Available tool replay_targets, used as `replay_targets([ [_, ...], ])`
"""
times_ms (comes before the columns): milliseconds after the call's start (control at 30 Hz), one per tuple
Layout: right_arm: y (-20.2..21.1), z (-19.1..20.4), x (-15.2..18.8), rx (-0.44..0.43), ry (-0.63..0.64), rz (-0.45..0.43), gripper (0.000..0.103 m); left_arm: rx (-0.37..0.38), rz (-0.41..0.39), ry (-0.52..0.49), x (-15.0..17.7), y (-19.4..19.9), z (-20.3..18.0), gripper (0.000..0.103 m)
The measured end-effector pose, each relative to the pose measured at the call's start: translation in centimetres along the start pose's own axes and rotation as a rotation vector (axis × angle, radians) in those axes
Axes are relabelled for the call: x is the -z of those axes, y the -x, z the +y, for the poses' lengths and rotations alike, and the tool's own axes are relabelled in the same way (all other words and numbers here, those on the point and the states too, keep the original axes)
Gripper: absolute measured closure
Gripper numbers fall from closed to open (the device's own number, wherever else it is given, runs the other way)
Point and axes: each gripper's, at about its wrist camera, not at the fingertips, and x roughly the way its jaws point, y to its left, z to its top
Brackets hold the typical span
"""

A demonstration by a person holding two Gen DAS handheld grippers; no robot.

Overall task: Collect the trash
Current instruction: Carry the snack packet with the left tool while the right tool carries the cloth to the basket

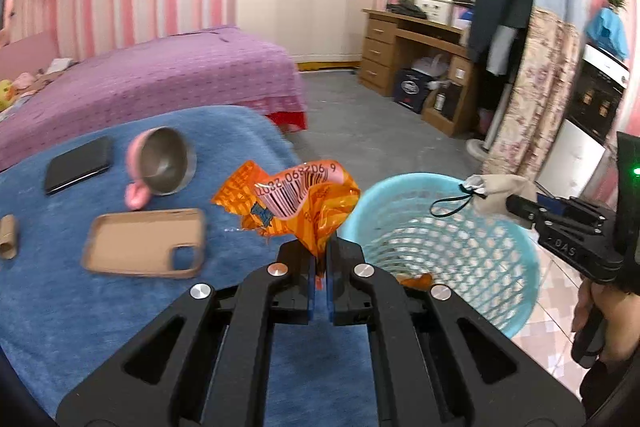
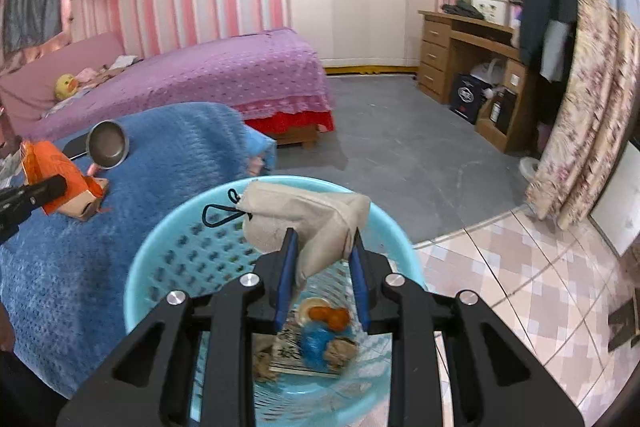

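My left gripper (image 1: 319,259) is shut on a crumpled orange snack wrapper (image 1: 288,203) with a barcode, held above the blue-covered table's right edge, just left of the light blue mesh basket (image 1: 500,287). My right gripper (image 2: 324,247) hangs over the basket (image 2: 160,239); its jaws stand apart with a beige drawstring pouch (image 2: 308,219) between them, over the basket's opening. The pouch also shows in the left wrist view (image 1: 500,189). Trash lies in the basket bottom (image 2: 320,339). The wrapper shows at the left in the right wrist view (image 2: 56,167).
On the blue table cover (image 1: 60,307) lie a tan phone case (image 1: 144,243), a pink mug with a metal inside (image 1: 164,163), a black phone (image 1: 78,165) and a cardboard roll (image 1: 8,237). A purple bed (image 2: 224,75), wooden desk (image 2: 464,43) and floral curtain (image 2: 592,107) stand beyond.
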Motion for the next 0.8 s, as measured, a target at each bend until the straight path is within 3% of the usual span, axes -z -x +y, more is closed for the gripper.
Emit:
replay_targets([
  [400,-0.2,-4.7,0.7,0.051,-0.094,0.007,0.077,0.111,0.018,-0.107,-0.4,-2.9,-8.0,0.100],
  [500,-0.5,-4.8,0.8,0.054,-0.095,0.012,0.077,0.101,0.042,-0.127,0.0,-4.0,-8.6,0.098],
  [567,-0.5,-4.7,1.0,0.054,-0.094,0.015,0.077,0.098,0.067,-0.115,0.1,-4.7,-8.3,0.089],
  [700,-0.6,-4.5,1.3,0.051,-0.090,0.020,0.077,0.073,0.093,-0.089,0.3,-5.4,-7.0,0.053],
  [800,-0.7,-4.1,1.4,0.047,-0.085,0.023,0.077,0.027,0.081,-0.073,0.3,-5.3,-5.7,0.043],
])
